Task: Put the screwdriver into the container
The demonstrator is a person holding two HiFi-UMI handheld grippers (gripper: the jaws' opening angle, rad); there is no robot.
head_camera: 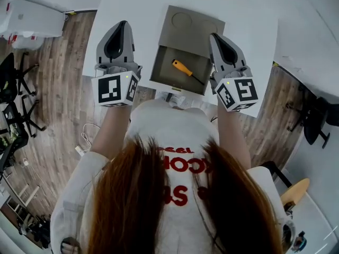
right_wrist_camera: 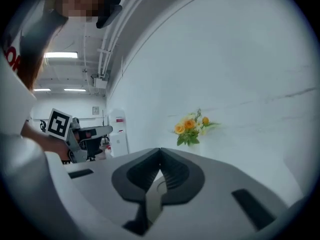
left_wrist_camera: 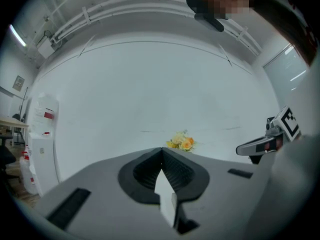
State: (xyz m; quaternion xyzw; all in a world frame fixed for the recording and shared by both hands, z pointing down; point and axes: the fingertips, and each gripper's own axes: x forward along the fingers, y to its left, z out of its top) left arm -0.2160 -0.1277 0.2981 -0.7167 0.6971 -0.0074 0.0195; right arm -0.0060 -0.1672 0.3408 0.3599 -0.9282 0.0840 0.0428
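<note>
The screwdriver (head_camera: 183, 68), with an orange handle and a dark shaft, lies inside the open grey container (head_camera: 164, 63) on the white table (head_camera: 139, 8). The container's lid (head_camera: 192, 27) stands hinged back behind it. My left gripper (head_camera: 123, 23) is held up to the left of the container, and its jaws meet at the tip with nothing between them (left_wrist_camera: 161, 150). On the container's right, my right gripper (head_camera: 214, 35) is raised too, shut and empty (right_wrist_camera: 160, 150). Both point level at a white wall, and neither touches the screwdriver.
A small bunch of yellow and orange flowers (right_wrist_camera: 192, 126) stands against the wall ahead. Office chairs (head_camera: 16, 91) stand on the wooden floor at the left, and another chair (head_camera: 313, 115) and a round stool (head_camera: 294, 191) at the right. A white cabinet (head_camera: 29, 17) is at far left.
</note>
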